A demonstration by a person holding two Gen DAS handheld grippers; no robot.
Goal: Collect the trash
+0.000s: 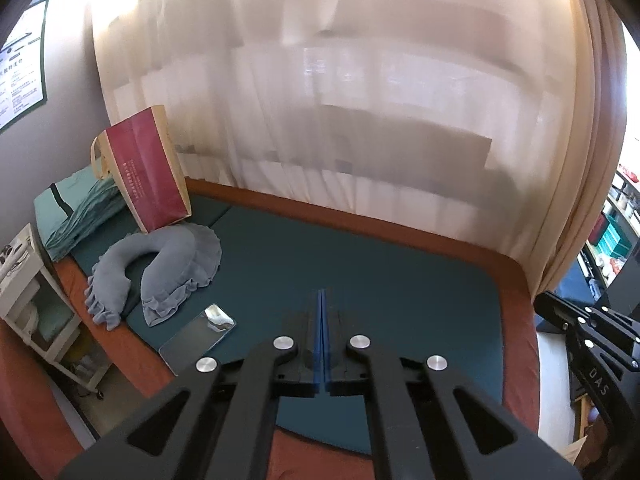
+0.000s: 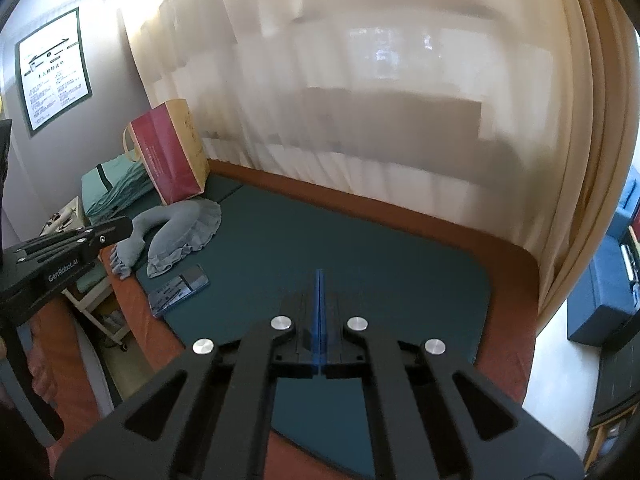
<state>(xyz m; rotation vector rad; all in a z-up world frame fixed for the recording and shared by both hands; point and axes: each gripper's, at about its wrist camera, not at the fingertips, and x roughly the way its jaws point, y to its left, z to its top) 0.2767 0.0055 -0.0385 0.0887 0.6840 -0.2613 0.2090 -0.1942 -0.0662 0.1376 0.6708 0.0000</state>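
Jaws on my black left gripper [image 1: 323, 300] and black right gripper [image 2: 319, 280] sit fully together, gripping nothing, above the dark-green padded mat [image 1: 360, 264].

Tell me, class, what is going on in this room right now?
A person holds two tongs above a bed with a green mat. The left tongs and right tongs are both shut and hold nothing. Near the bed's left edge lie a flat shiny packet, a grey U-shaped pillow and a red paper bag leaning at the head. Nothing has been picked up yet.
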